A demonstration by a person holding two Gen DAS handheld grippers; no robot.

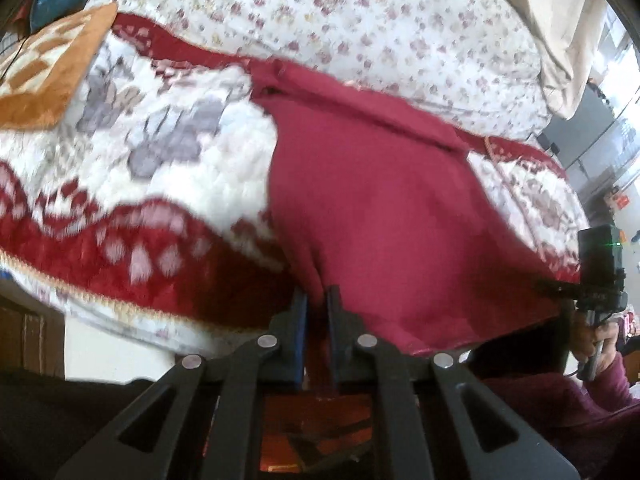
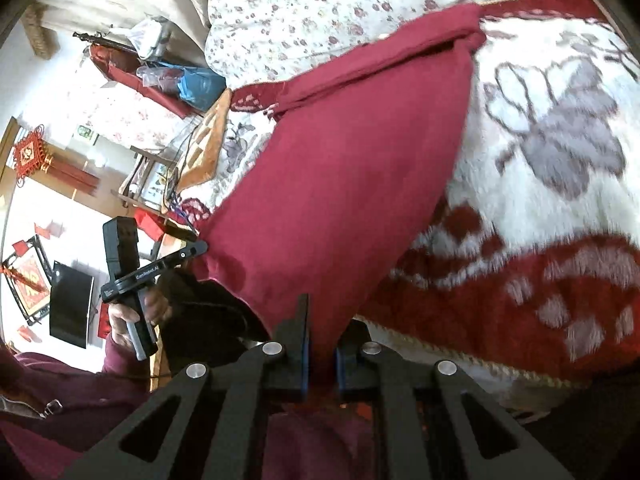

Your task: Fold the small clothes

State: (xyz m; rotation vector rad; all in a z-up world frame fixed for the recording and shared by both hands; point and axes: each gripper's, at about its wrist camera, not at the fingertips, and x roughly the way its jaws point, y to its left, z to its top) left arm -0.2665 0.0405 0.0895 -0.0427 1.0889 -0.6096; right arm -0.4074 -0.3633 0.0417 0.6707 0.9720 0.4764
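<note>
A dark red garment [image 1: 380,208] hangs stretched over the blanket-covered bed, its far end folded and resting on the bed. My left gripper [image 1: 318,300] is shut on its near left corner. My right gripper [image 2: 322,328] is shut on the other near corner of the garment [image 2: 340,184]. The right gripper also shows at the right edge of the left wrist view [image 1: 600,280], and the left gripper shows at the left of the right wrist view [image 2: 192,250], gripping the cloth edge.
The bed carries a white and red flower-patterned blanket [image 1: 160,152] and a small-flowered quilt [image 1: 360,20] behind it. An orange checked cushion [image 1: 48,72] lies at the far left. Room furniture and a dark screen [image 2: 70,308] stand beyond the bed.
</note>
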